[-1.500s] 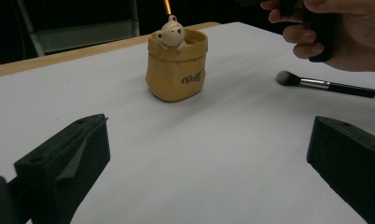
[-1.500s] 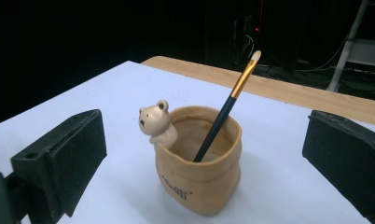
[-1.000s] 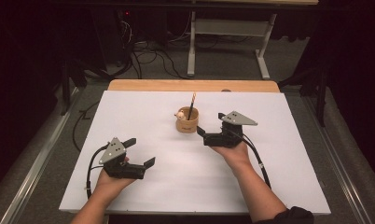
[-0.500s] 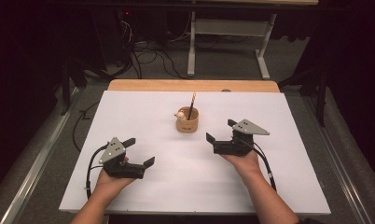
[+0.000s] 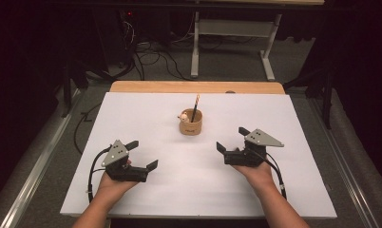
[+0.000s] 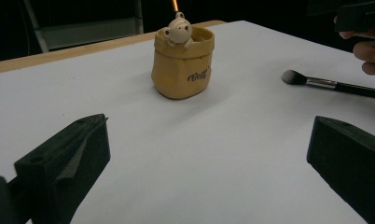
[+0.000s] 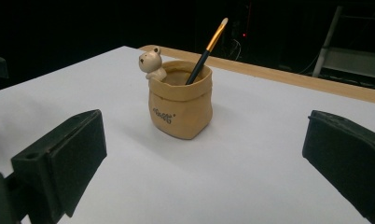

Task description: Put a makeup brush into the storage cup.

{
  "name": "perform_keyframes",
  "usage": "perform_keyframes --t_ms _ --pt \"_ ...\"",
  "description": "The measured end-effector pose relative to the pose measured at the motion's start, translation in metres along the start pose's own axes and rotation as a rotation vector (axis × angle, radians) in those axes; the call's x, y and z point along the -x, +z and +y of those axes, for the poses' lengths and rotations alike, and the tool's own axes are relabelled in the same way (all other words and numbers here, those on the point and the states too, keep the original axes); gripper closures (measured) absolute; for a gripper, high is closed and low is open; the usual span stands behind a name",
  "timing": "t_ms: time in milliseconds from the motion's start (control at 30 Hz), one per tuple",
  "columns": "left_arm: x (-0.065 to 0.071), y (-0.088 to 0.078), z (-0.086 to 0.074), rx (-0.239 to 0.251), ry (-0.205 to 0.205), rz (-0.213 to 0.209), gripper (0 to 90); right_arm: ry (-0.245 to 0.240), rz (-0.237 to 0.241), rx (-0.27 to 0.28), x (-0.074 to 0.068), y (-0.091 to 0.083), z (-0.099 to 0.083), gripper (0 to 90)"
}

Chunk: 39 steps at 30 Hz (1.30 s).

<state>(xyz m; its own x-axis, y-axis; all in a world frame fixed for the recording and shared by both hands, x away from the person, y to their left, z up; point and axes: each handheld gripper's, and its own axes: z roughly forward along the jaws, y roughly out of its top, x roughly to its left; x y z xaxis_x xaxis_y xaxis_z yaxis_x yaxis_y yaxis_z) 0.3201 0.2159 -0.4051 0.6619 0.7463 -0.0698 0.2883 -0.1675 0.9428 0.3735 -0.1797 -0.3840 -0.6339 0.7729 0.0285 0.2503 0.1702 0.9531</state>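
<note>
A tan bag-shaped cup [image 5: 191,124] with a small bear figure on its rim stands at the table's middle. A thin brush with an orange handle [image 5: 195,107] stands in it. My left gripper [image 5: 142,154] rests near the front left, open and empty, aimed at the cup [image 6: 182,63]. My right gripper [image 5: 232,138] sits right of the cup, open, with nothing between its jaws; the cup [image 7: 180,105] and the standing brush [image 7: 206,46] lie ahead of it. A black-handled makeup brush [image 6: 332,85] lies flat on the table by the right hand [image 6: 365,49].
The white table sheet [image 5: 132,109] has a wooden strip [image 5: 194,87] along its far edge. Beyond the table are cables on the floor and a metal stand [image 5: 232,33].
My right gripper has drawn back from the cup, moving right and toward the near edge. The left gripper has stayed where it was.
</note>
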Motion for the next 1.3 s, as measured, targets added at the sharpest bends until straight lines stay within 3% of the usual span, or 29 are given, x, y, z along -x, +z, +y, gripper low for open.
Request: perform_keyframes --t_ms 933,1300 --pt "0.000 -0.001 0.001 0.018 -0.011 -0.016 0.0 -0.005 -0.030 0.050 0.003 -0.046 -0.010 1.3" --pt "0.003 0.000 0.001 0.014 0.000 -0.024 0.0 -0.003 -0.081 0.005 0.013 -0.049 -0.014 1.3"
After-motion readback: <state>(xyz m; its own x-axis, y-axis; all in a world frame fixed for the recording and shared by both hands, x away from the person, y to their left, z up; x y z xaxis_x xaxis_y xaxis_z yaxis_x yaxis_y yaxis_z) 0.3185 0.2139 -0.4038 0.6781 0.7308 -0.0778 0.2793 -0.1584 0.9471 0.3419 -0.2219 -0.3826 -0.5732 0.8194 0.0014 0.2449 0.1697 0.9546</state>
